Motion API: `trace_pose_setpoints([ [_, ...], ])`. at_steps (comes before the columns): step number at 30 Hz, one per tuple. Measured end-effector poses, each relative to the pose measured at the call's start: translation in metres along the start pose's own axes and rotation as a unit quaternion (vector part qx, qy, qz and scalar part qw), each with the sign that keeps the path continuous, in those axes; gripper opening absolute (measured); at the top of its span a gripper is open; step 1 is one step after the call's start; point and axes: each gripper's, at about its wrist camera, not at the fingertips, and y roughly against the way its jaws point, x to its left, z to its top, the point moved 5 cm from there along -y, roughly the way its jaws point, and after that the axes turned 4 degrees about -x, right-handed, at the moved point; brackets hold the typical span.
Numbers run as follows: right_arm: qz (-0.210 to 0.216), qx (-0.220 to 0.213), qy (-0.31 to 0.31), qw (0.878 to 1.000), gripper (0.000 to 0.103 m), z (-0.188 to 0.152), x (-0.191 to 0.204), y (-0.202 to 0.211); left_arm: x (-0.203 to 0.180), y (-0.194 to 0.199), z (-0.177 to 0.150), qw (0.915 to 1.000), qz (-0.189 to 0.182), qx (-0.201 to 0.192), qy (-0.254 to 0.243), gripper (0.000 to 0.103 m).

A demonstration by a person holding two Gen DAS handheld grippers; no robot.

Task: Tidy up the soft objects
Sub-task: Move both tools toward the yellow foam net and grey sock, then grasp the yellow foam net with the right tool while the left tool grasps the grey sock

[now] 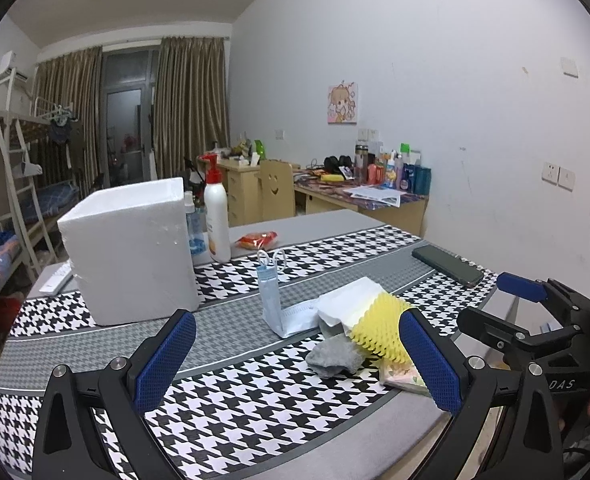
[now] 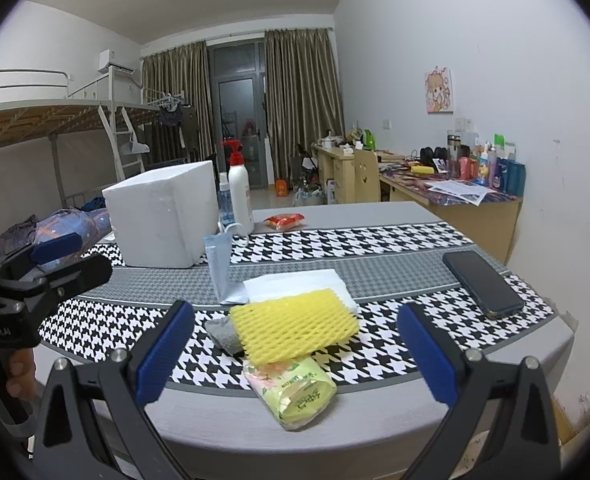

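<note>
A pile of soft things lies near the table's front edge: a yellow foam net [image 2: 293, 326] on a white folded tissue [image 2: 295, 280], a grey sock [image 2: 225, 334], a green tissue pack [image 2: 291, 394] and a blue face mask [image 2: 219, 266] bent upright. In the left wrist view they show as yellow net [image 1: 379, 330], sock [image 1: 333, 356], mask [image 1: 271, 300] and tissue pack [image 1: 401, 376]. My left gripper [image 1: 295, 360] is open and empty, left of the pile. My right gripper [image 2: 295, 356] is open and empty, just before the pile.
A white foam box [image 1: 131, 252] stands at the left on the houndstooth cloth [image 1: 255, 400]. Behind it are a lotion bottle [image 1: 217, 216], a spray bottle [image 2: 223, 200] and a red snack packet [image 1: 257, 239]. A black phone [image 2: 481, 282] lies at the right.
</note>
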Motion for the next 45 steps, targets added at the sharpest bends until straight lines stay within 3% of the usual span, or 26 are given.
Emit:
trace_pose_setpoints([
  [18,0.003,0.036,-0.014,0.999,0.102,-0.01,-0.012,-0.029,-0.008,-0.039,-0.017,0.998,-0.012,0.062,-0.004,0.102],
  [36,0.01,0.094,-0.031,0.995,0.102,-0.028,-0.02,-0.064,-0.006,-0.082,-0.04,0.9906,-0.014,0.136,0.004,0.102],
  [45,0.028,0.117,-0.05,0.992,0.1,-0.033,-0.027,-0.077,-0.006,-0.091,-0.047,0.988,-0.014,0.154,0.003,0.102],
])
